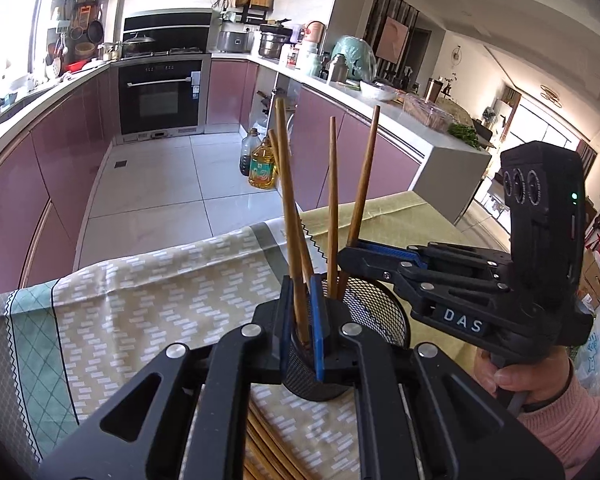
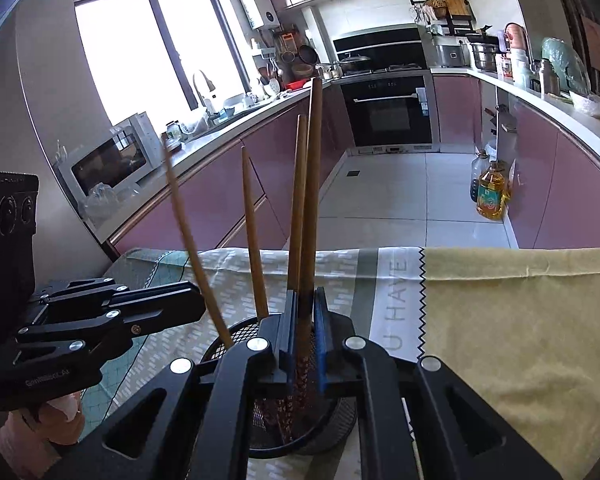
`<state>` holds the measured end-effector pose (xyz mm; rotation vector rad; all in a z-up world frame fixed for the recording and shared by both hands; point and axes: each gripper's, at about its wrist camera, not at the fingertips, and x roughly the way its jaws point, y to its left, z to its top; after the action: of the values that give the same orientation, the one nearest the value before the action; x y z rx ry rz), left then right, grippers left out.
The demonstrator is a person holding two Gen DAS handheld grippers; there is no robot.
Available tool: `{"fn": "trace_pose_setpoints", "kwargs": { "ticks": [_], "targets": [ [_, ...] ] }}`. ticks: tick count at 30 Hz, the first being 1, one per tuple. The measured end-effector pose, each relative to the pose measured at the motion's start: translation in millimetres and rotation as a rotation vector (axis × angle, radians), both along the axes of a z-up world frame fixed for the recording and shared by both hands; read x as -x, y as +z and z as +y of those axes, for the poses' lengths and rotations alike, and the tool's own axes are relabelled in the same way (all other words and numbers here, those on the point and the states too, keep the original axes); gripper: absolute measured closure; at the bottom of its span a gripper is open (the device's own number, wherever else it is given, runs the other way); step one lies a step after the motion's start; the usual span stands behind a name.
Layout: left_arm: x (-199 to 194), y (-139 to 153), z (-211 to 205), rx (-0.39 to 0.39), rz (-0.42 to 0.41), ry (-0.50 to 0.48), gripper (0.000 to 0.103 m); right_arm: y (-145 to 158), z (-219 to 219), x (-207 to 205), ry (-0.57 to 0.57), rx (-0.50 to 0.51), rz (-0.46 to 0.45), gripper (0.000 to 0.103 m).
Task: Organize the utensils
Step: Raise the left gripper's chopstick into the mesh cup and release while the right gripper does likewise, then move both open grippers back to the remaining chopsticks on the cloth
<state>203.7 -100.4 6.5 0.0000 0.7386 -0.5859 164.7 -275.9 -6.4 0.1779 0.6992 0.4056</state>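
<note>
The black mesh holder [image 1: 374,312] is standing upright on the patterned tablecloth [image 1: 148,304], near the table's far edge, and chopsticks are sticking up out of it. Both grippers are over its mouth.

The left gripper [image 1: 300,320] is clenching a pair of chopsticks [image 1: 288,184] between its blue pads, lower ends already going inside the holder. The right gripper [image 2: 305,336] is nearly closed around another pair [image 2: 310,184], also pointing down into the mesh; whether its pads are pressing fully or starting to loosen is hard to tell. In the left view two more sticks [image 1: 332,208] are passing the right gripper's tip and leaning into the holder; these may be that same pair seen from the side.

More loose chopsticks [image 1: 268,456] are lying on the cloth under the left gripper, so sorting is likely only partway done.

Risks from here:
- Both grippers are crowding one narrow opening, so fingers could be knocking each other or the rim.
- The holder looks light; a sideways push on a stick could be tipping it, and it is sitting near the table edge with tiled floor [image 1: 160,184] beyond.
- Letting go while sticks are tilted could be letting them lever out or spill over the rim.
- Cloth wrinkles could be making the base unsteady.
</note>
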Motion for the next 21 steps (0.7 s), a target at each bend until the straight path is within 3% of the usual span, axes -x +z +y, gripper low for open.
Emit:
{"fn": "trace_pose_setpoints", "kwargs": {
  "ticks": [3, 7, 12, 17, 21],
  "targets": [
    [-4, -4, 1, -0.001, 0.003, 0.022, 0.092, 0, 2, 0, -0.016, 0.004, -0.010, 0.078],
    [-3, -10, 5, 0.001, 0.004, 0.040, 0.088, 3, 1, 5, -0.022, 0.010, -0.028, 0.077],
    [11, -10, 19, 0.010, -0.037, 0.087, 0.074, 7, -2, 15, -0.044, 0.022, -0.055, 0.069],
    [41, -5, 38, 0.003, -0.115, 0.134, 0.064, 20, -5, 45, -0.042, 0.031, -0.131, 0.064],
    [65, -8, 57, -0.017, -0.151, 0.176, 0.052, 31, 2, 77, 0.027, 0.019, -0.191, 0.057]
  ]
}}
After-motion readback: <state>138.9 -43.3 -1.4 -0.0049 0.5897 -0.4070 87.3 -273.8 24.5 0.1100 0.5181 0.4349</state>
